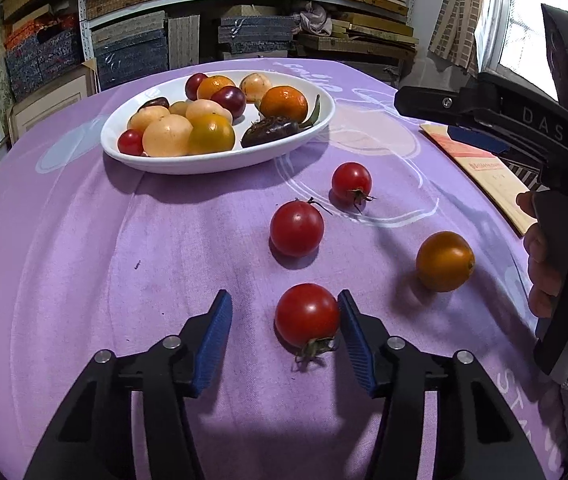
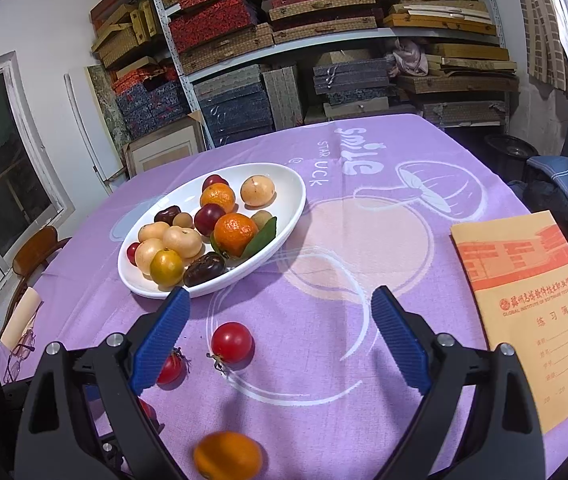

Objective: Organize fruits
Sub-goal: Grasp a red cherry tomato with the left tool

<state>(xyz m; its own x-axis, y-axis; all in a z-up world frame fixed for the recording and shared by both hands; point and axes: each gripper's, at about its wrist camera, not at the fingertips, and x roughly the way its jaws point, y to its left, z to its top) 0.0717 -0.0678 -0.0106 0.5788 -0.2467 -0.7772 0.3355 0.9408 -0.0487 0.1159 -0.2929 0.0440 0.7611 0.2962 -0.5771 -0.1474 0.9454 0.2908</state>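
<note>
A white oval plate (image 1: 212,164) heaped with mixed fruit stands at the back of the purple cloth. In front of it lie three red tomatoes and one orange tomato (image 1: 445,261). The nearest red tomato (image 1: 307,314) sits between the jaws of my left gripper (image 1: 284,296). It touches the right blue pad (image 1: 357,340), while the left pad stands clear of it. My right gripper (image 2: 280,291) is open wide over bare cloth, holding nothing. In its view a red tomato (image 2: 232,342) lies below its tips, and another (image 2: 170,368) is half hidden behind its left finger.
An orange exercise book (image 2: 531,312) lies at the table's right edge. A hand (image 1: 539,248) grips the right tool's handle beside the orange tomato. Glasses (image 2: 20,354) rest at the left edge, near a wooden chair (image 2: 36,248). Shelves of boxes stand behind.
</note>
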